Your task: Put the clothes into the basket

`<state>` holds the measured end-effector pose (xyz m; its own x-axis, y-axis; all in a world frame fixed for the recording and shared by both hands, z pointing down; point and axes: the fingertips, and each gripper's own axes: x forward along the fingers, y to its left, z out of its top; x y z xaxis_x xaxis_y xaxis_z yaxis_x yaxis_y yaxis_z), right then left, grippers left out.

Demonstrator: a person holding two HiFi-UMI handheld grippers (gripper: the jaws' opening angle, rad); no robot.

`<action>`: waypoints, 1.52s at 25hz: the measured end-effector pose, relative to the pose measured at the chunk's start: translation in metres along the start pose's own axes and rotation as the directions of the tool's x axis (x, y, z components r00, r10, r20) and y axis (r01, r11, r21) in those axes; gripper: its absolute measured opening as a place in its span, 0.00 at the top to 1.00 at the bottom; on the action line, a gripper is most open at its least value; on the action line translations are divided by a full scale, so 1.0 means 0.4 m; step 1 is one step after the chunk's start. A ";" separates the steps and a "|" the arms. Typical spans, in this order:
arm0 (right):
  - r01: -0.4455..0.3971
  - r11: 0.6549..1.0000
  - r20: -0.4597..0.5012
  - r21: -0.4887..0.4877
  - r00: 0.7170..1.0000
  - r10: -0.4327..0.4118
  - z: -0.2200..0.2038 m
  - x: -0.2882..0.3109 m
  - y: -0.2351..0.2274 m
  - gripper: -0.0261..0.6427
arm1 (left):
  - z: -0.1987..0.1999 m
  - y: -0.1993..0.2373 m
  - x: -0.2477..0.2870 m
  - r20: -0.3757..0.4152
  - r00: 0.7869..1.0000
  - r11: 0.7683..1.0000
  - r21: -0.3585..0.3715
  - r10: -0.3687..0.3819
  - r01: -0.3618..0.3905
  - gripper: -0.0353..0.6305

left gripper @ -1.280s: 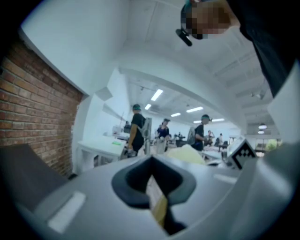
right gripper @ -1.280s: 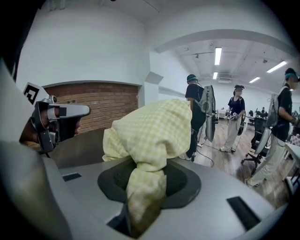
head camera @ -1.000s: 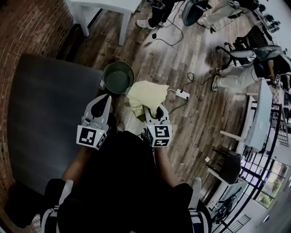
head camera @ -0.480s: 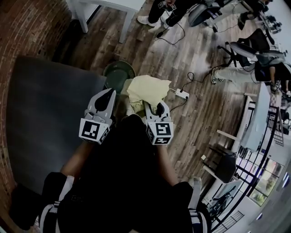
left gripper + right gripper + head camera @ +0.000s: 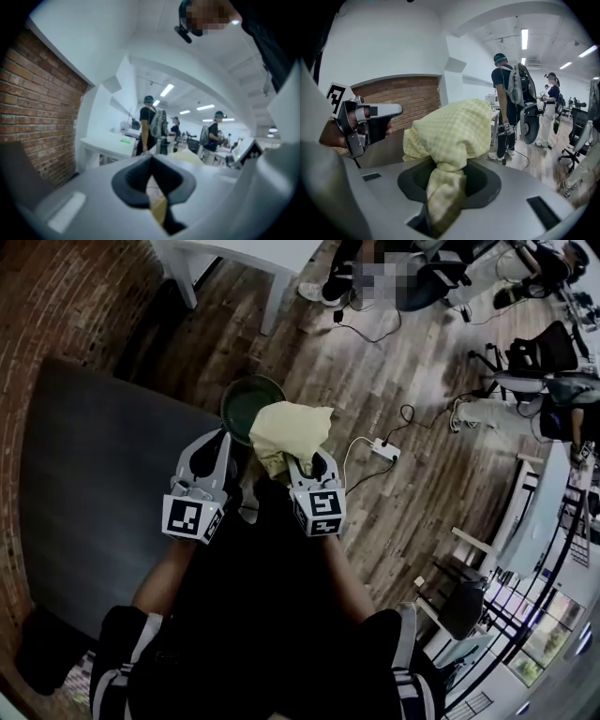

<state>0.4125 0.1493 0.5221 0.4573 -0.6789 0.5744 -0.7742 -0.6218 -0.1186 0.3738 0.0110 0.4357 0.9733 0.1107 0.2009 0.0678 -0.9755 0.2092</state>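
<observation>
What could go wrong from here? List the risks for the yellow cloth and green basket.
The right gripper pinches only a bunched fold of the pale yellow checked cloth; the loose bulk might slip free. The cloth hides just one edge of the round green basket, so letting go now could drop it on the wooden floor.

The pale yellow checked garment [image 5: 454, 131] is soft woven cloth, matt and crumpled, bunched against the smooth matt grey plastic of the right tongs [image 5: 312, 468]. The round dark green basket [image 5: 246, 401] looks smooth. The plank floor [image 5: 375, 371] is grained wood with a slight sheen, and the red brick wall [image 5: 66, 296] is rough.
</observation>
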 end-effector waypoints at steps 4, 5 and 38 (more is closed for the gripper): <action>-0.021 1.000 -0.033 0.015 0.999 0.021 -0.015 0.079 -0.021 0.78 | -0.026 0.040 0.047 -0.015 0.999 0.999 -0.022 0.044 -0.044 0.94; -0.027 0.999 -0.045 0.018 0.999 0.028 -0.025 0.098 -0.023 0.78 | -0.033 0.048 0.057 -0.017 0.998 0.998 -0.028 0.054 -0.054 0.94; -0.013 0.991 -0.422 0.135 0.904 0.069 -0.523 0.606 -0.036 0.65 | -0.246 0.212 0.135 -0.092 0.988 0.989 -0.071 0.124 -0.131 0.94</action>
<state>0.4431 0.0754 0.8327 0.1754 -0.4918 0.8528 -0.7138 -0.6601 -0.2339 0.4107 -0.0468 0.5585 0.9500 0.0054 0.3123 -0.0762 -0.9656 0.2486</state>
